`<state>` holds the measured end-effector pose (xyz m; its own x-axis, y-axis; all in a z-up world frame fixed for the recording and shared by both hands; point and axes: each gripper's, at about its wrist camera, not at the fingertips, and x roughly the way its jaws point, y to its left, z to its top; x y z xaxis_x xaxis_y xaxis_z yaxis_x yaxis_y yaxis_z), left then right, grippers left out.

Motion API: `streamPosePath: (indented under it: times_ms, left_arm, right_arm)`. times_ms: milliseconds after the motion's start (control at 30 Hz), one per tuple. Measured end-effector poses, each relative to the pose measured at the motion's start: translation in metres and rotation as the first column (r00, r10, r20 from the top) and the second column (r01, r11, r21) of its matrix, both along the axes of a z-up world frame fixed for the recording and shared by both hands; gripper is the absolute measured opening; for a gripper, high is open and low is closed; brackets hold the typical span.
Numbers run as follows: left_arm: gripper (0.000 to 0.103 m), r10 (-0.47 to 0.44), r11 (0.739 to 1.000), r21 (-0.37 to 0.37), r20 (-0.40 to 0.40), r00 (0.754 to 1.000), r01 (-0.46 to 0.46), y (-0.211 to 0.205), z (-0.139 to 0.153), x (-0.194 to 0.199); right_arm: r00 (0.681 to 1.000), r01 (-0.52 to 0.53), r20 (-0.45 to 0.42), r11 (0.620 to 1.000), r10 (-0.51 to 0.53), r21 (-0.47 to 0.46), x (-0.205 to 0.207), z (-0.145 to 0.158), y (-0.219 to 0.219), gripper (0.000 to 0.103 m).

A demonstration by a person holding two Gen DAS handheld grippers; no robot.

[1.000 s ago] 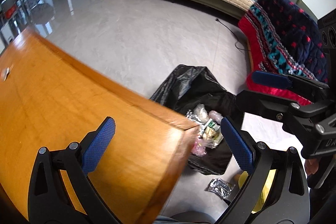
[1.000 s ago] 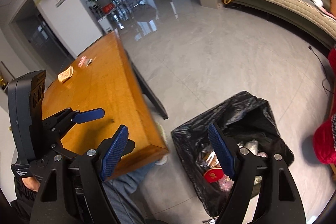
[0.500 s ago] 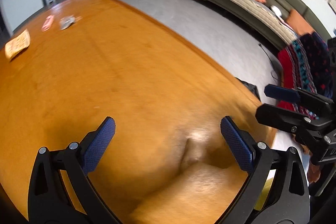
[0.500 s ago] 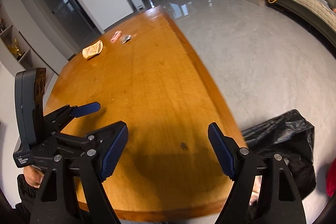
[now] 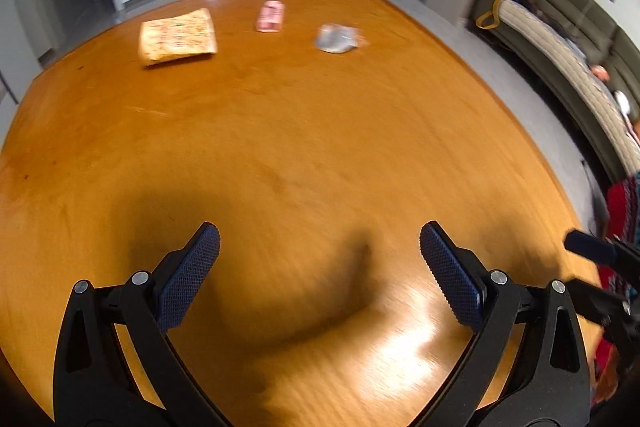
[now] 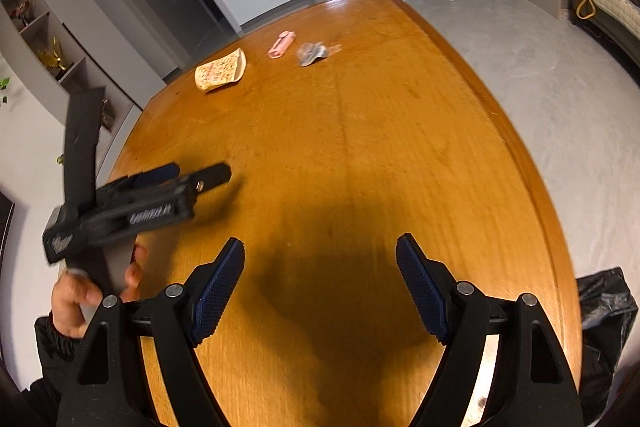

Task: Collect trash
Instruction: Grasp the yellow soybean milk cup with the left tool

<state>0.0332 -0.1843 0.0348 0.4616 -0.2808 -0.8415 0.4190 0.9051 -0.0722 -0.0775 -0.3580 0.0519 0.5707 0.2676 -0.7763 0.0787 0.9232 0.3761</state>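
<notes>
A long wooden table (image 5: 280, 147) with an orange-brown top fills most of both wrist views. Three pieces of trash are seen at its far end, well apart from both grippers. A flat cream snack packet (image 5: 178, 39) with printed markings lies furthest to the left in both views. A small pink wrapper (image 5: 271, 16) lies to the right of it. A crumpled clear wrapper (image 5: 336, 39) lies further right again, nearest the table's right-hand edge. The three items are separated from one another and none is touched. The left gripper (image 5: 320, 259) is held above the near part of the table, pointing steeply downward, with its jaws set wide and nothing between the blue pads. The right gripper (image 6: 320, 271) is likewise held above the near part of the table with its jaws set wide and empty. In the right wrist view the left gripper is blurred at the left edge, gripped by a hand (image 6: 88, 291) that emerges from a dark sleeve. In the left wrist view one blue fingertip of the right gripper is seen at the right edge. Dark shadows of the grippers fall on the tabletop beneath them. A black trash bag (image 6: 604, 315) stands on the grey floor beside the near right corner of the table. A sofa (image 5: 568, 67) is seen along the right wall.
</notes>
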Motion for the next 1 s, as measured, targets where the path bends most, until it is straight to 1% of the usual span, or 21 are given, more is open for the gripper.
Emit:
streamPosePath:
  times_ms: [133, 267, 367, 467, 567, 667, 800, 867, 933, 967, 1000]
  left_arm:
    - [0.097, 0.111, 0.993, 0.040, 0.019, 0.994, -0.111, 0.012, -0.001, 0.036]
    - [0.097, 0.189, 0.981, 0.046, 0.030, 0.982, -0.190, 0.024, 0.001, 0.073]
    - [0.097, 0.237, 0.971, 0.035, 0.024, 0.971, -0.238, 0.027, 0.000, 0.096]
    - [0.097, 0.260, 0.964, 0.039, 0.031, 0.965, -0.262, 0.025, 0.000, 0.115]
    - [0.097, 0.300, 0.952, 0.050, 0.059, 0.952, -0.303, 0.025, 0.001, 0.136]
    - [0.097, 0.322, 0.944, 0.050, 0.065, 0.944, -0.326, 0.022, 0.000, 0.154]
    - [0.097, 0.359, 0.927, 0.085, 0.089, 0.929, -0.366, 0.022, -0.004, 0.184]
    - [0.097, 0.379, 0.918, 0.090, 0.089, 0.921, -0.387, 0.021, -0.006, 0.195]
    - [0.097, 0.384, 0.917, 0.084, 0.080, 0.920, -0.390, 0.030, -0.010, 0.203]
    - [0.096, 0.388, 0.915, 0.083, 0.082, 0.918, -0.394, 0.032, -0.010, 0.207]
    - [0.093, 0.389, 0.915, 0.081, 0.088, 0.917, -0.396, 0.035, -0.011, 0.210]
  right_arm:
    - [0.999, -0.040, -0.008, 0.999, 0.040, -0.005, 0.014, -0.002, 0.009, 0.079]
    - [0.998, -0.063, -0.014, 0.998, 0.063, -0.007, 0.025, -0.005, 0.012, 0.079]
    - [0.997, -0.073, -0.016, 0.997, 0.073, -0.009, 0.031, -0.007, 0.014, 0.079]
    - [0.996, -0.088, -0.016, 0.996, 0.088, -0.022, 0.037, -0.006, 0.015, 0.079]
    - [0.995, -0.095, -0.016, 0.995, 0.094, -0.033, 0.046, -0.006, 0.016, 0.079]
    - [0.995, -0.096, -0.018, 0.995, 0.096, -0.036, 0.053, -0.007, 0.015, 0.079]
    - [0.994, -0.105, -0.024, 0.994, 0.104, -0.042, 0.061, -0.008, 0.015, 0.079]
    - [0.994, -0.108, -0.029, 0.993, 0.106, -0.043, 0.064, -0.009, 0.015, 0.079]
    - [0.993, -0.112, -0.032, 0.993, 0.110, -0.036, 0.073, -0.010, 0.017, 0.079]
    - [0.993, -0.115, -0.031, 0.993, 0.114, -0.033, 0.075, -0.011, 0.018, 0.079]
    - [0.993, -0.119, -0.031, 0.992, 0.118, -0.031, 0.078, -0.011, 0.020, 0.079]
